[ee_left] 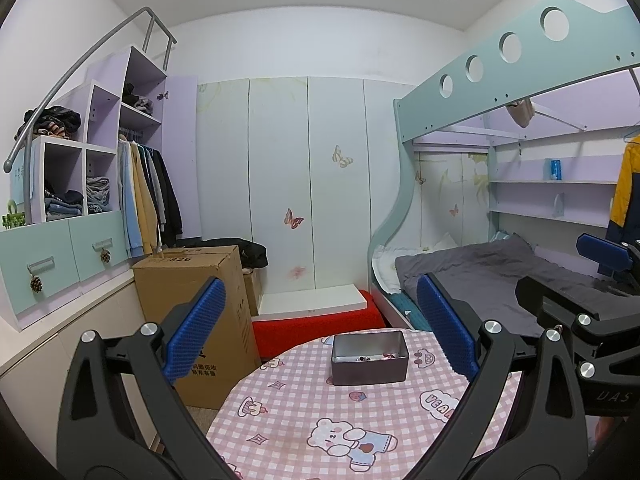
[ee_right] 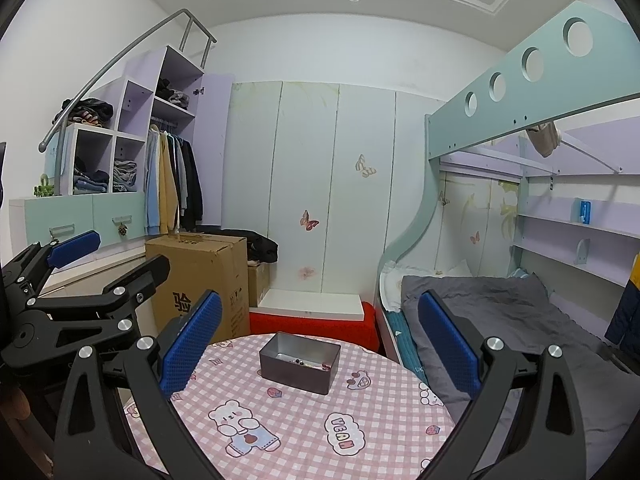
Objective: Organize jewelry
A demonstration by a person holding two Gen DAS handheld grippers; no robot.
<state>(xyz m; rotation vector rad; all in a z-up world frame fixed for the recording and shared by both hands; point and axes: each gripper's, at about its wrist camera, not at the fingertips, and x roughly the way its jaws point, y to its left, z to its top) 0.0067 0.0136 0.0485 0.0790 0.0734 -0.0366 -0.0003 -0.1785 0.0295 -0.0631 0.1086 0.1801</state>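
- Left wrist view: your left tool (ee_left: 320, 330) is wide open and holds nothing, above the surface (ee_left: 304, 412) before the tin box (ee_left: 370, 370).
- Your right tool (ee_right: 320, 332) is also wide open, empty.
- The jewelry (ee_right: 306, 364) lies inside the tin box.

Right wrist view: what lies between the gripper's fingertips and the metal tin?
Only bare pink checked tablecloth. In the right wrist view nothing sits between the open right gripper and the metal tin; small jewelry pieces lie inside it.
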